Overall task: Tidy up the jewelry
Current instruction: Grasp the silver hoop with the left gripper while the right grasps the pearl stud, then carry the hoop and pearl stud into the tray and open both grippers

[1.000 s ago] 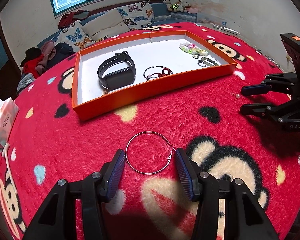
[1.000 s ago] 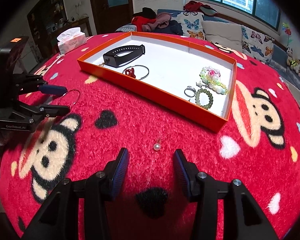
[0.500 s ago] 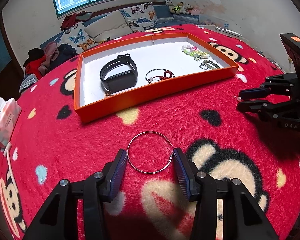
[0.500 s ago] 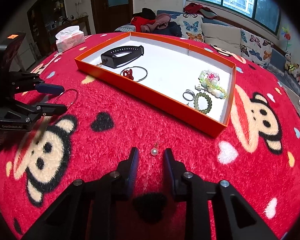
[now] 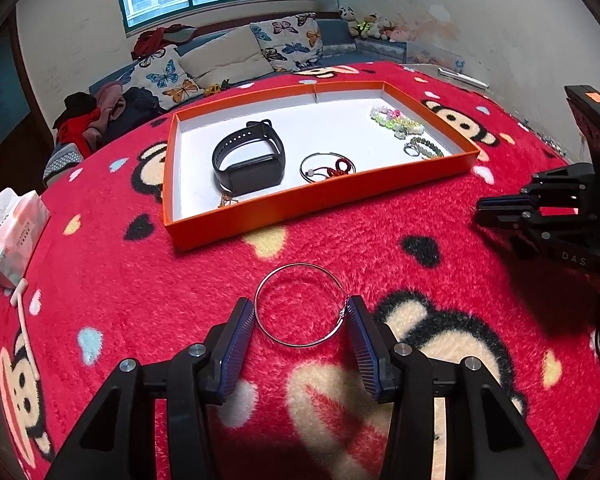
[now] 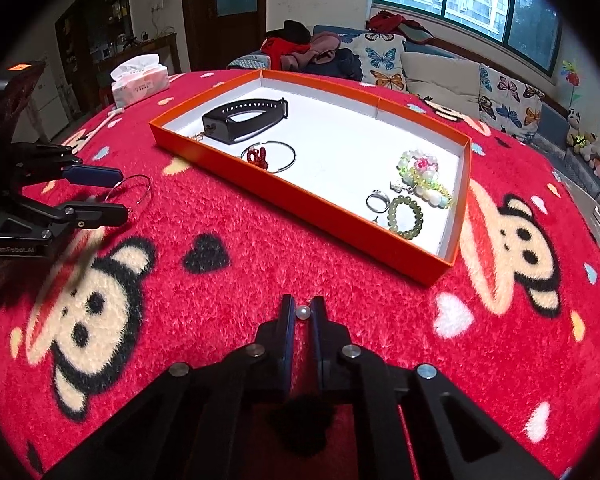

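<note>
The right gripper (image 6: 302, 312) has its fingers drawn in tight on a small pearl bead (image 6: 303, 312), pinched at the very tips just above the red monkey-print blanket (image 6: 228, 292), a little short of the near corner of the orange tray (image 6: 300, 200). The left gripper (image 5: 300, 318) stands wide apart around a thin silver hoop (image 5: 301, 304) that lies flat on the blanket – the right finger is touching the hoop's clasp side, the left finger just beside the rim, and nothing is lifted. Inside the tray's white floor sit a black smartwatch (image 5: 249, 163), a silver bangle with a red knot (image 5: 327, 167), a string of pale green and pink beads (image 5: 396, 120), a green bead bracelet (image 6: 405, 217) and a small ring (image 6: 377, 201) – the last three grouped at the tray's far right end. A tissue pack (image 6: 140, 79) rests at the blanket's edge beyond the tray
</note>
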